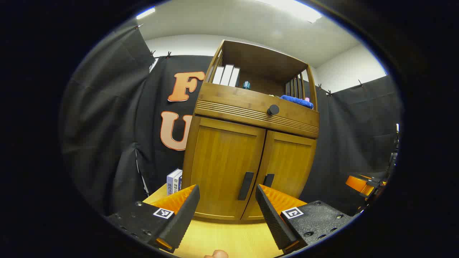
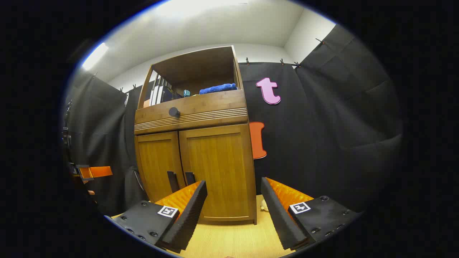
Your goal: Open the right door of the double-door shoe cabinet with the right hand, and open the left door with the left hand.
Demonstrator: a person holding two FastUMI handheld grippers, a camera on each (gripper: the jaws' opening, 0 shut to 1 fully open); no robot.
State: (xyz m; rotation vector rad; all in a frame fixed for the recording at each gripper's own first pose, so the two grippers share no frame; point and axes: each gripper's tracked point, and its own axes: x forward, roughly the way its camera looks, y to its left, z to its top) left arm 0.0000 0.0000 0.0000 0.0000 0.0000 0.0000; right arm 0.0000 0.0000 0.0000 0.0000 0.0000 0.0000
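Both my tools released: left tool (image 1: pixel 226 209), right tool (image 2: pixel 233 206) near brown wooden double-door shoe cabinet (image 1: pixel 251 157), doors closed, on tabletop (image 1: pixel 229 240).

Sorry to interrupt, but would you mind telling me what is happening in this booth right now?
A person holds a claw in each hand in front of a wooden shoe cabinet on a table. Both doors, left door and right door, are shut. The left claw and right claw are open and touch nothing; neither handle is gripped yet.
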